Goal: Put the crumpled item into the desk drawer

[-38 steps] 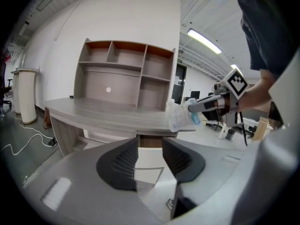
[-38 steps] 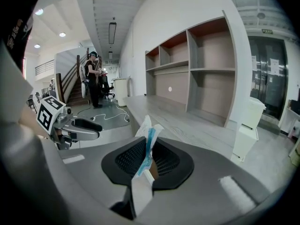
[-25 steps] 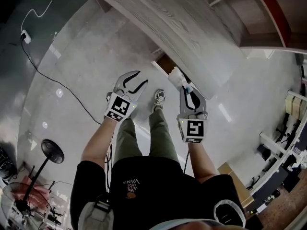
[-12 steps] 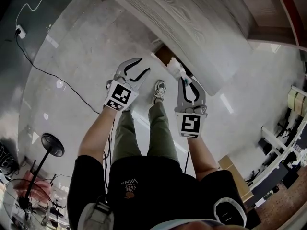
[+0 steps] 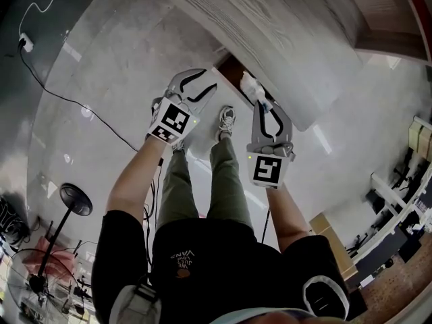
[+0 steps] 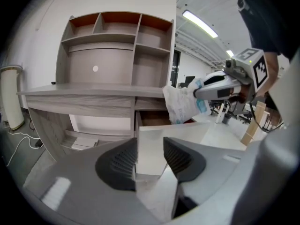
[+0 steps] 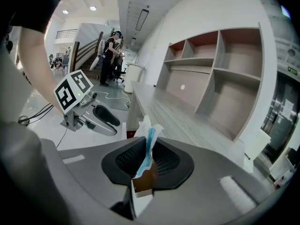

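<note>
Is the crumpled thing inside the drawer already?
No, the crumpled item is pinched between the right gripper's jaws, held up outside the drawer.

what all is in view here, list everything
desk: one, grey wood grain, ahead of the person
drawer: one, white front, brown inside, open under the desk
shelf unit: one, grey-brown, above the desk
crumpled item: one, white with blue print, held by the open drawer
cable: one, black, across the floor at left
left gripper: one, grey, open, near the drawer front
right gripper: one, grey, shut on the crumpled item
</note>
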Tool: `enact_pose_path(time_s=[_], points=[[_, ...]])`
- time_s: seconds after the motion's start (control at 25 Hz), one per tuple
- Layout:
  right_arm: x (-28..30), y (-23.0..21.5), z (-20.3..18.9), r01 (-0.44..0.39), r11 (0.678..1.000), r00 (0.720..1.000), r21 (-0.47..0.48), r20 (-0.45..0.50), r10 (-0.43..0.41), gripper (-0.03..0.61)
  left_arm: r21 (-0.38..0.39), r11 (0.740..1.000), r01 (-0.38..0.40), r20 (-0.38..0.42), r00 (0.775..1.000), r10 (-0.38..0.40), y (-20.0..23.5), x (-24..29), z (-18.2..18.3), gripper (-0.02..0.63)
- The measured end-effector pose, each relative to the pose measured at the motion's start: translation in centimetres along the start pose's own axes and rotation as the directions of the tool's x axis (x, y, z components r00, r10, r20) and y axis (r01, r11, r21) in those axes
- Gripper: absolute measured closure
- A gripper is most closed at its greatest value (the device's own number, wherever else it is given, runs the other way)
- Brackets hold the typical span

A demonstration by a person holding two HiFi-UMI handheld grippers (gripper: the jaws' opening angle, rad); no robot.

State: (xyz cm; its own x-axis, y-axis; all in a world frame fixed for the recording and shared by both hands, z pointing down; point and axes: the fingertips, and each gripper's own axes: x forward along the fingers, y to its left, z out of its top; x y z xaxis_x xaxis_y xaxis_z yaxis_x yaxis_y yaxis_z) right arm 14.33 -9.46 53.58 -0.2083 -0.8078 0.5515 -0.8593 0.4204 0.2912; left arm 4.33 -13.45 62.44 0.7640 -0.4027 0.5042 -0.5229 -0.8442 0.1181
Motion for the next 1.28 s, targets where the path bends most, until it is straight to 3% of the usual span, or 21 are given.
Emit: enact_pose_path(time_s=[0.68,1.28], points=[[3.6,0.9,-0.5,-0.038,0.999,0.999,0.039,0.018,0.037,0.535,0.045,0.999,0.028,0.000,1.000,-0.028,0.7,2.0,0.1,0.430],[5.1,1.6,-1.1,-0.049,0.988,0.999,0.147,0.013,0.047,0.532,-0.004,1.000,0.021,0.022,1.000,-0.021,0.6,2.4,-0.5,0.430]])
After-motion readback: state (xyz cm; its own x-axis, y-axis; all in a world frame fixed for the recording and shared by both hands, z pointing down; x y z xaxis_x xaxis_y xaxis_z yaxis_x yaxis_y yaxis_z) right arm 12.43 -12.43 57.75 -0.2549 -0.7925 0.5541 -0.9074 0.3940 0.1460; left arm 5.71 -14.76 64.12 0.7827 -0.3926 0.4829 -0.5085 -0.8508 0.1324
